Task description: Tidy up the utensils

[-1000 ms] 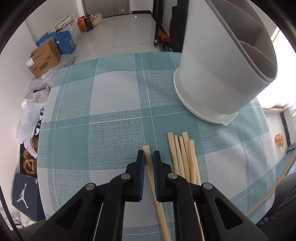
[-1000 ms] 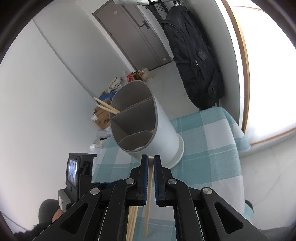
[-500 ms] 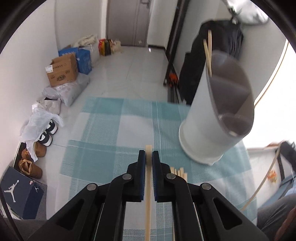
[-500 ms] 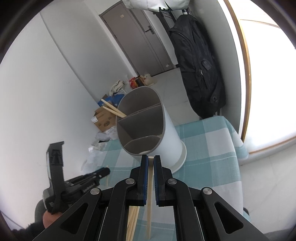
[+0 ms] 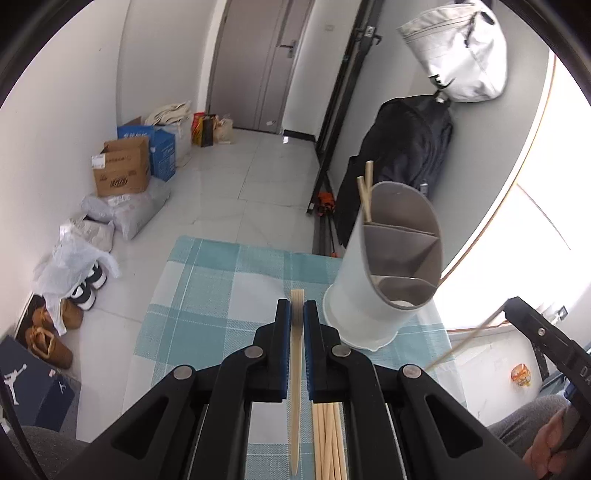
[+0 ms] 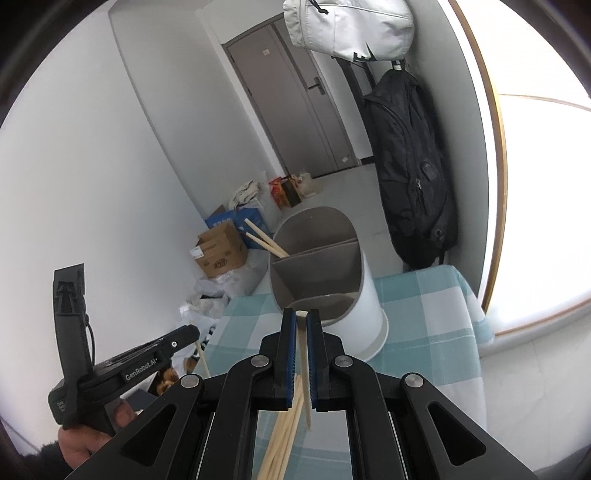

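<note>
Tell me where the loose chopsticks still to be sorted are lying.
The loose chopsticks lie bundled on the checked tablecloth, low in the left wrist view under that claw, on the near side of the white utensil holder.

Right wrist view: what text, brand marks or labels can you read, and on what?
"GenRobot.AI": on the side of the left gripper.
Print on the brown cardboard box: too blurred to read.
White characters on the blue box: too small to read.
Black marks on the hanging white bag: partly cut off, unreadable.

Bright window glare, fisheye-warped edges
</note>
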{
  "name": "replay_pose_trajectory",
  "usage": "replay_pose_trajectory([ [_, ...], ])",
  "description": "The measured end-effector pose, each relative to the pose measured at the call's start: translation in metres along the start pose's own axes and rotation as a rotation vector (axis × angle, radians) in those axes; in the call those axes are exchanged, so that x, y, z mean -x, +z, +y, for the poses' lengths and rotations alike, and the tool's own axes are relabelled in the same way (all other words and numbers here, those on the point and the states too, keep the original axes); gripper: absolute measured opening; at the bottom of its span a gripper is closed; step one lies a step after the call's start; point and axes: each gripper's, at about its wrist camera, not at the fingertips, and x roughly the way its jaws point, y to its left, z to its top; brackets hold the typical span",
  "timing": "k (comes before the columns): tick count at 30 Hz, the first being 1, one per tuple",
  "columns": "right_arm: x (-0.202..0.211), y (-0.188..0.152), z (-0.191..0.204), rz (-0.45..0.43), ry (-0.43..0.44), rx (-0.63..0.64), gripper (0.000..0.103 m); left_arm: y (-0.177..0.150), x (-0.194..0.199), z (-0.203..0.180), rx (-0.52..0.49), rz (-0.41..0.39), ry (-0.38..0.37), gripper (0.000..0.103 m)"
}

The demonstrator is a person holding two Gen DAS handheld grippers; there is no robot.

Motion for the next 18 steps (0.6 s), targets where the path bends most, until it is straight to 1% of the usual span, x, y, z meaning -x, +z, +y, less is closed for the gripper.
replay_pose_trajectory([
  [5, 0.001, 0.001, 0.007, -0.005, 0.010, 0.015, 0.005, 0.005, 0.013, -0.010, -0.033, -0.019, -0.049, 0.002],
  [8, 0.004, 0.003, 0.012, -0.018, 0.014, 0.034, 0.004, 0.009, 0.020, -0.016, -0.059, -0.034, -0.062, 0.002],
  [9, 0.005, 0.004, 0.014, -0.022, 0.015, 0.041, 0.000, 0.011, 0.022, -0.018, -0.068, -0.040, -0.065, 0.002],
  [12, 0.009, 0.007, 0.019, -0.032, 0.017, 0.053, 0.000, 0.015, 0.027, -0.023, -0.080, -0.048, -0.078, 0.002],
  [15, 0.006, 0.006, 0.021, -0.015, 0.041, 0.069, 0.000, 0.019, 0.030, -0.026, -0.093, -0.056, -0.090, 0.002],
  [18, 0.000, 0.002, 0.009, 0.026, 0.044, 0.027, 0.000, 0.021, 0.031, -0.027, -0.096, -0.059, -0.093, 0.002],
])
